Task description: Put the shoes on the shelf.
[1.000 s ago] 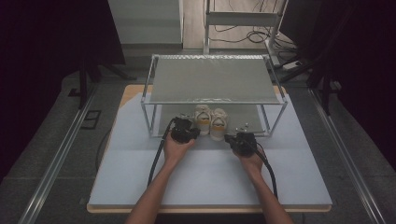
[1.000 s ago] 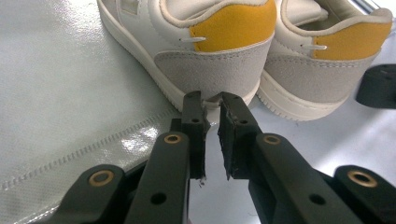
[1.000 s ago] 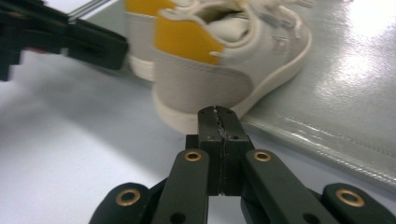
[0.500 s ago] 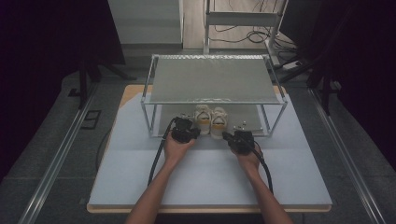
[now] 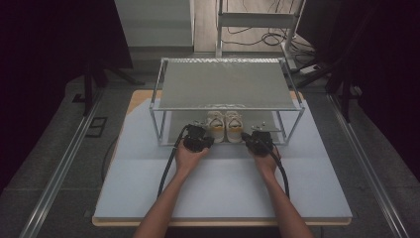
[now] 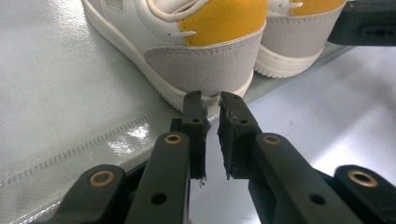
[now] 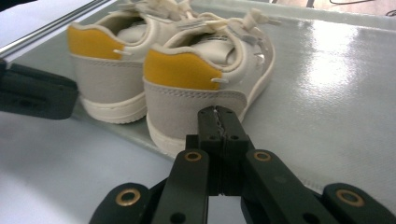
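Pale blue matting covers the table [image 5: 223, 193], and the person's two forearms reach over it from the near edge. The left gripper [image 5: 200, 142] has its jaws drawn nearly together with only a thin slit between the pads and nothing held, its tips just at the sole of the left sneaker's [image 6: 187, 51] heel. The right gripper [image 5: 258, 141] has its jaws pressed fully together, empty, right behind the heel of the right sneaker [image 7: 210, 79].

Beyond them stands a metal-framed rack [image 5: 161, 106] with two tiers. On its lower shelf [image 7: 327, 93], a glossy grey sheet, the pair of white sneakers with yellow heel tabs sits side by side, touching, heels toward the person and laces tied. Its upper shelf [image 5: 223, 84] spreads above the shoes.
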The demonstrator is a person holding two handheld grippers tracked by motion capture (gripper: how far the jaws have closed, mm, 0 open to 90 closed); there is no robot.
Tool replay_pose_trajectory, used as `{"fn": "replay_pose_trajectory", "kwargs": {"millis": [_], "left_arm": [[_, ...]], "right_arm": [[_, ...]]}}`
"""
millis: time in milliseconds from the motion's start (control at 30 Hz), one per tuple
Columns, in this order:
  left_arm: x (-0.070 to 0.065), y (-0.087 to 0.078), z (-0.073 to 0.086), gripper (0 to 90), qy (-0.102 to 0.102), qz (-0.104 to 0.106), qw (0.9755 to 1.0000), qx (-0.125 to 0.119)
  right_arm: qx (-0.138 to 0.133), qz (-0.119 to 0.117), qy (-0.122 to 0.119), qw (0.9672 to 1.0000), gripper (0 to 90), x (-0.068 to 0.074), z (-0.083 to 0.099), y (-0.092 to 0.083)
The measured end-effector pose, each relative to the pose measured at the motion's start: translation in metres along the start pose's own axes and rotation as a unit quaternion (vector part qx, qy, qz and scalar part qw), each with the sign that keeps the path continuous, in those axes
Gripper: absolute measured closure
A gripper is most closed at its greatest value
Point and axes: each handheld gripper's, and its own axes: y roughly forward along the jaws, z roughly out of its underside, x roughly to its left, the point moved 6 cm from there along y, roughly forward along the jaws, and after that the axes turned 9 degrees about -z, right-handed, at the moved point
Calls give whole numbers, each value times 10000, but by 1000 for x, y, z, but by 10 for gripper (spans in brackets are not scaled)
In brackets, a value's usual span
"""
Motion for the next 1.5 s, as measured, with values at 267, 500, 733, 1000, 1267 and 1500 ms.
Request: {"fn": "replay_pose_trajectory", "kwargs": {"millis": [267, 500, 733, 1000, 1267, 1500], "left_arm": [[6, 3, -6, 805, -52, -164, 9998, 56], [9, 11, -9, 779, -13, -146, 9998, 159], [10, 11, -10, 781, -67, -199, 9996, 162], [16, 10, -9, 785, -159, -267, 9993, 193], [14, 7, -9, 782, -38, -200, 9997, 142], [15, -13, 5, 716, -59, -151, 9999, -38]], "right_arm": [[-27, 22, 68, 10000, 897, -3, 0, 5], [89, -154, 7, 9998, 895, 5, 6, 1], [167, -398, -203, 9989, 896, 21, 11, 6], [190, -334, -238, 9990, 896, 20, 2, 21], [248, -247, -159, 9993, 893, 15, 6, 25], [83, -460, -292, 9985, 838, 23, 8, -2]]}}
